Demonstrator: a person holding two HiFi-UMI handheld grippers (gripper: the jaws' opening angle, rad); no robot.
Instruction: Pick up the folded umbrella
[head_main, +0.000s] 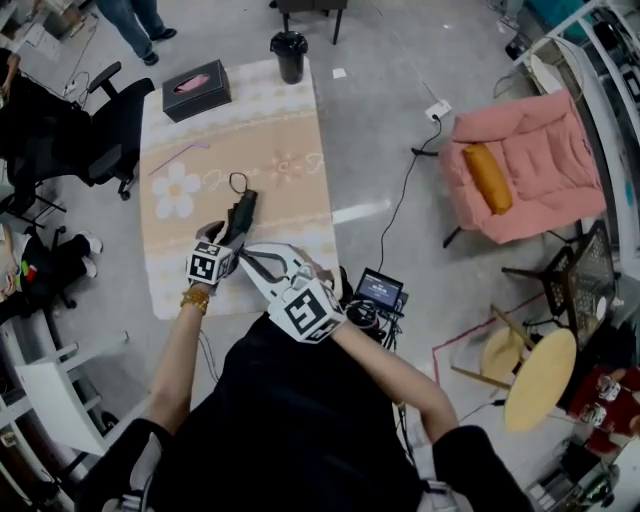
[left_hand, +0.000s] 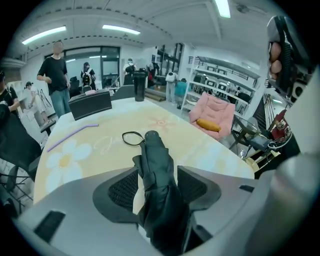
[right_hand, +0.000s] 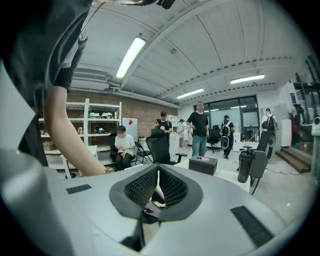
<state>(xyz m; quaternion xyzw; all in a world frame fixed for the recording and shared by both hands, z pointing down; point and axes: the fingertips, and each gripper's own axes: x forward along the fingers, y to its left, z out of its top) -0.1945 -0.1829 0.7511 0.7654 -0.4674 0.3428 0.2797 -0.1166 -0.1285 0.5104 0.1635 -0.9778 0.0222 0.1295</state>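
A black folded umbrella (head_main: 241, 212) lies on the table's floral cloth (head_main: 270, 130), its wrist loop (head_main: 238, 181) at the far end. My left gripper (head_main: 230, 236) is down over the umbrella's near end. In the left gripper view the umbrella (left_hand: 152, 145) runs lengthwise between the wide-apart jaws of the left gripper (left_hand: 157, 171); a strip of cloth shows beside the left pad, so the pads do not press it. My right gripper (head_main: 250, 254) hovers just right of the left one, near the table's front edge. In its own view the right gripper (right_hand: 158, 170) has its pads together on nothing.
A black tissue box (head_main: 196, 90), a purple straw (head_main: 180, 157) and a black bottle (head_main: 289, 55) sit toward the table's far side. Office chairs (head_main: 110, 120) stand left, a pink armchair (head_main: 525, 165) right. A small screen device (head_main: 378, 290) with cables lies on the floor. People stand beyond the table.
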